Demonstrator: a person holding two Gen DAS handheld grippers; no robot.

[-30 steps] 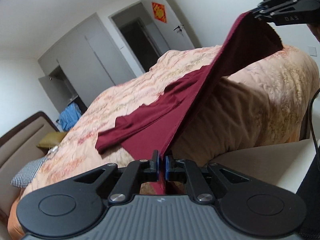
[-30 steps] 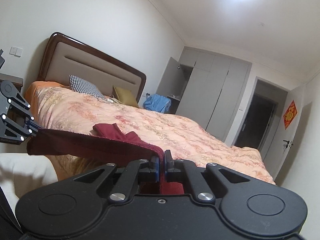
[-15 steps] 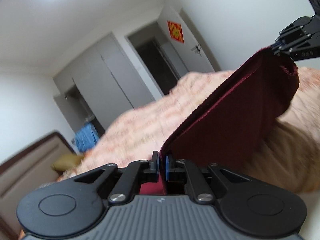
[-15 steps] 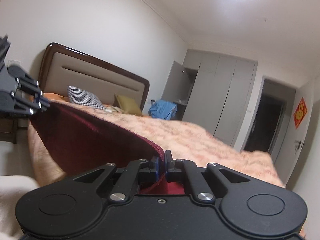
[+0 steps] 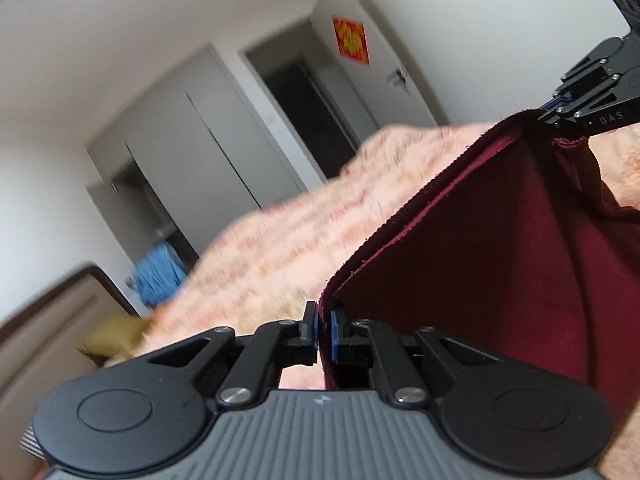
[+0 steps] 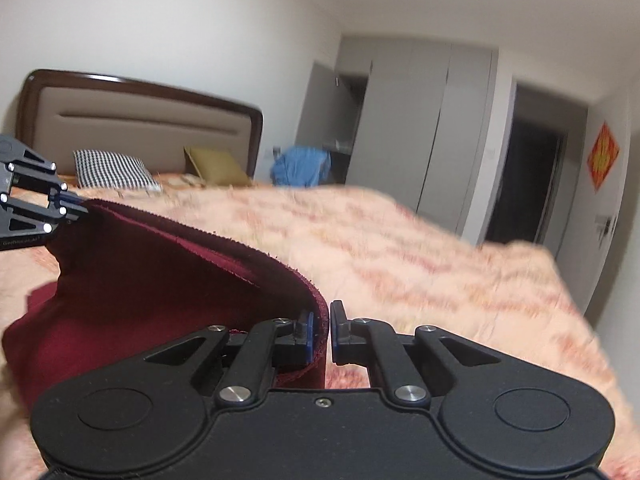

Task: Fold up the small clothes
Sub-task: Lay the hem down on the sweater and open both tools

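Left wrist view shows us the maroon garment [image 5: 500,260] stretched between the two tools, its lower part cut off by the frame edge and by the gripper body, so we cannot make out what kind of garment it is. We see a soft, matte knit with a ribbed, slightly frayed top hem that runs taut from corner to corner. It hangs above the bed, and in the right wrist view its loose lower part [image 6: 132,300] sags in folds onto the quilt at the left.

Our left hand-held gripper [image 5: 323,334] is pinched narrow on one corner of the hem, the cloth passing between the blue pads. Our right hand-held gripper [image 6: 320,334] has the other corner between its pads; the cloth lies against the left pad, and we cannot tell whether the right pad presses it.

The quilt [image 6: 420,248], peach with a reddish pattern, is smeared by motion blur, so its print is hard to read. At the head of the bed we see a checked pillow [image 6: 114,169], an olive cushion [image 6: 214,165] and a padded headboard [image 6: 132,120] in a dark wooden frame. A grey wardrobe [image 6: 420,120] stands with one door open; something blue [image 6: 300,168] is bundled by it, too blurred to name. A red diamond-shaped decoration [image 5: 352,40] hangs on the door.
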